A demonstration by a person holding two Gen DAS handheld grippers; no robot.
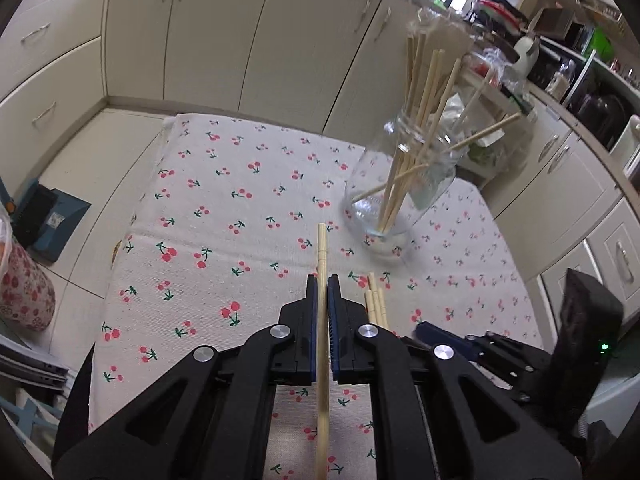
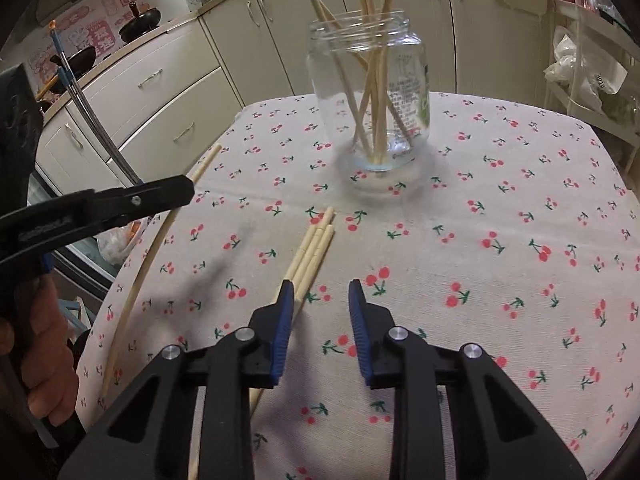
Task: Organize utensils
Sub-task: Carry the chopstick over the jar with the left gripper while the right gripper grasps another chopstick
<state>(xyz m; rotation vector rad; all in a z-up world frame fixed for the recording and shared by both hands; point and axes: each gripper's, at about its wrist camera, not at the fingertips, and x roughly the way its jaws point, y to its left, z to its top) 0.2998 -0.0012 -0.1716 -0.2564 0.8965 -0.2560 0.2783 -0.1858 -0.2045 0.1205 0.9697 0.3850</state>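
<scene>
My left gripper (image 1: pixel 322 280) is shut on a wooden chopstick (image 1: pixel 322 248), held above the cherry-print tablecloth (image 1: pixel 240 208). The same chopstick (image 2: pixel 160 236) shows in the right wrist view, held by the left gripper (image 2: pixel 188 190). A glass jar (image 1: pixel 396 188) with several chopsticks stands ahead to the right; it also shows in the right wrist view (image 2: pixel 370 92). A few loose chopsticks (image 1: pixel 376 300) lie on the cloth, also seen in the right wrist view (image 2: pixel 314 248). My right gripper (image 2: pixel 322 286) is open and empty, its left finger beside the loose chopsticks.
Cream kitchen cabinets (image 1: pixel 240 32) surround the table. A cluttered counter (image 1: pixel 560 52) runs at the right. A floral container (image 1: pixel 24 296) and a blue dustpan (image 1: pixel 52 220) sit at the left on the floor side.
</scene>
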